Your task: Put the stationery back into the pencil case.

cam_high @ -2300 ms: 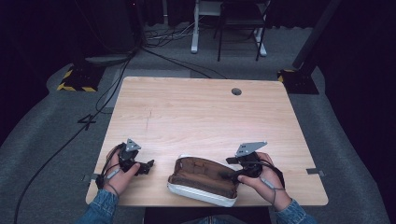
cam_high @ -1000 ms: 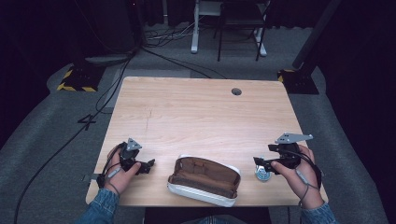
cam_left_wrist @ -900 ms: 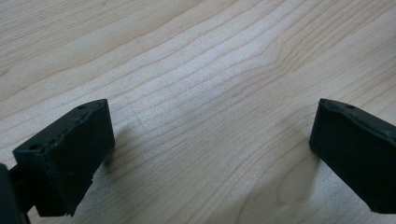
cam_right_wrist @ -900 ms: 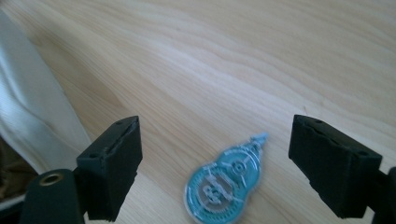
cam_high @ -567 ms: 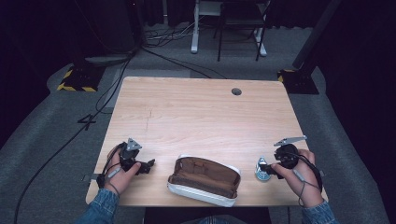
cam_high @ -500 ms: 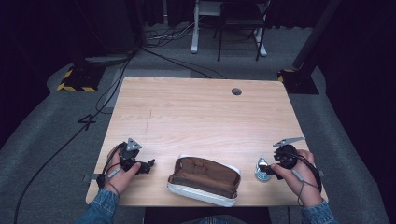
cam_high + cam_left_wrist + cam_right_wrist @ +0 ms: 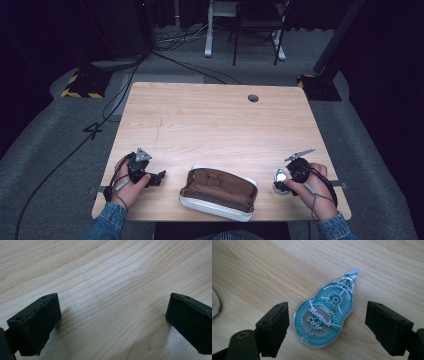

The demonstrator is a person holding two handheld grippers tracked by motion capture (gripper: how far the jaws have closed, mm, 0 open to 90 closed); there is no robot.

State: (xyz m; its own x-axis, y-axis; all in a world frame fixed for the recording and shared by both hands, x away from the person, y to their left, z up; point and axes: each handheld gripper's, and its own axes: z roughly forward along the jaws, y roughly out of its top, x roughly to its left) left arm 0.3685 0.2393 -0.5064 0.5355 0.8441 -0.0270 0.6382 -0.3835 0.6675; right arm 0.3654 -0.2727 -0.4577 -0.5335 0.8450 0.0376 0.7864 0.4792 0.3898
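Note:
A teal correction tape dispenser [image 7: 325, 320] lies flat on the wooden table, its tip pointing away. My right gripper [image 7: 331, 324] is open around it, one black jaw on each side and neither touching it. In the high view the tape [image 7: 280, 176] sits at the front right, just left of my right gripper [image 7: 282, 185]. An open pencil case [image 7: 218, 192], white outside and brown inside, lies at the table's front middle. My left gripper [image 7: 156, 177] rests at the front left, open over bare wood [image 7: 112, 322] with nothing between its jaws.
The wooden table [image 7: 215, 125] has a round cable hole [image 7: 253, 98] at the back right. A white edge of the case [image 7: 215, 302] shows at the left of the right gripper view. Cables and a chair base lie on the floor beyond the table.
My right gripper moved from the pencil case to the right with the tape, lowered it onto the table and now stands open around it. The left gripper has stayed put.

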